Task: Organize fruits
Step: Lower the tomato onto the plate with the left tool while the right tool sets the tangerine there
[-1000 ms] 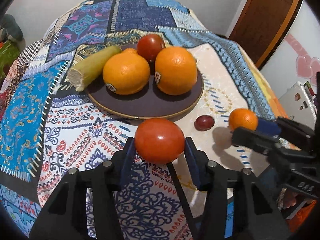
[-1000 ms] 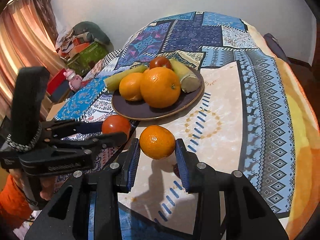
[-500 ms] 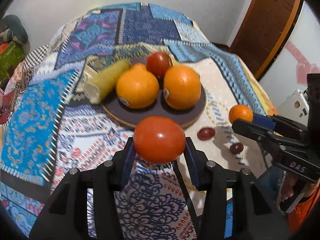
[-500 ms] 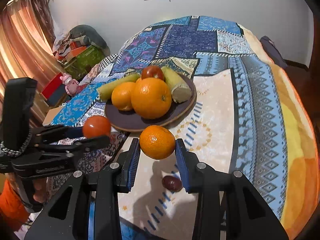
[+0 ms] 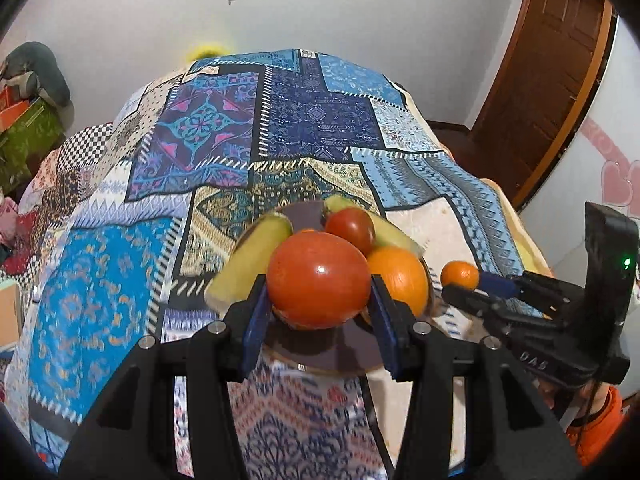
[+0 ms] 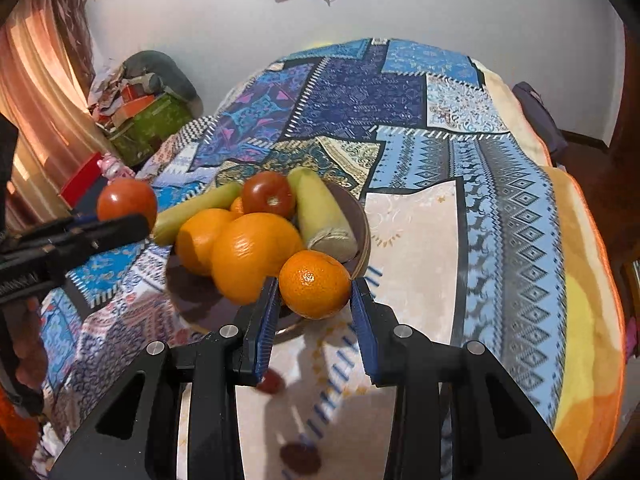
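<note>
Right now both grippers are loaded. Left gripper (image 5: 318,304) has its jaws clamped on a tomato (image 5: 319,279), held above the near edge of the plate (image 5: 320,350). Right gripper (image 6: 314,310) has jaws clamped on a small mandarin (image 6: 315,283), hovering at the plate's right rim (image 6: 362,236), w/ the bed's patchwork blanket (image 6: 516,240) under it all.

Already on the plate: two big oranges (image 6: 254,256), a second tomato (image 6: 267,199), two pale green squash-type veg (image 6: 322,216). Crowded — free dark surface shows mostly at the near-left part.

Handling, as I judge it:
- Tomato: soft, thin skin, glossy so prob. a bit slick. Grip is across the widest part, which is the right spot; light squeeze only or it bruises/splits. Set down, don't drop.
- Mandarin: light, loose dimpled peel gives the pads some bite, tolerates more squeeze. Also held at the equator — fine.
- Both round, so they'll roll. Plate sits on soft bedding, maybe not level; nestle each against a neighbour or the rim.

Two small dark fruits (image 6: 300,458) lie loose on the blanket under the right gripper — look smooth and tiny, likely fiddly to pinch.
</note>
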